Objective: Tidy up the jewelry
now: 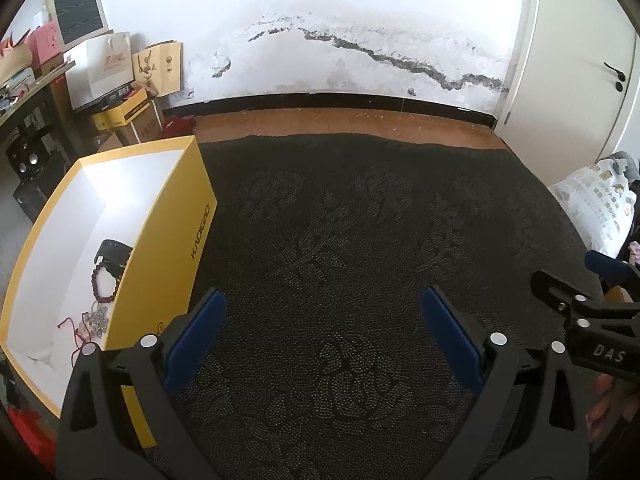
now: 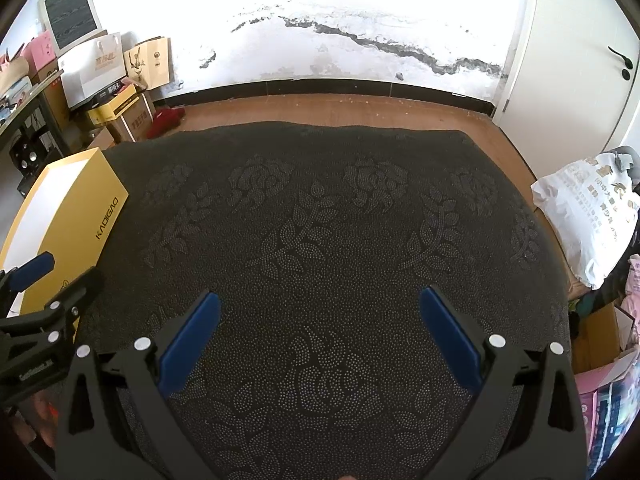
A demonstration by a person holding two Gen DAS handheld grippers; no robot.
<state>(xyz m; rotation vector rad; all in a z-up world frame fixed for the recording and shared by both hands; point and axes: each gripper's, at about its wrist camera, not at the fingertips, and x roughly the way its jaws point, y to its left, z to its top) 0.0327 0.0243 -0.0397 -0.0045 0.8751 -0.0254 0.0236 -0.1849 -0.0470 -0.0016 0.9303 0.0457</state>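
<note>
Hovering wide open and empty over the dark patterned surface (image 1: 340, 240), the left hand-held gripper (image 1: 322, 332) and right hand-held gripper (image 2: 320, 332) flank nothing, while the jewelry (image 1: 102, 300) lies inside the yellow box (image 1: 168, 248) at the left.

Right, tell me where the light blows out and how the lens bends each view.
Right wrist view: the wall is blown out to white; the dark mat bulges. Left wrist view: the wall is milder, with its crack clear; sunlight brightens the yellow box interior; the edges curve.
</note>
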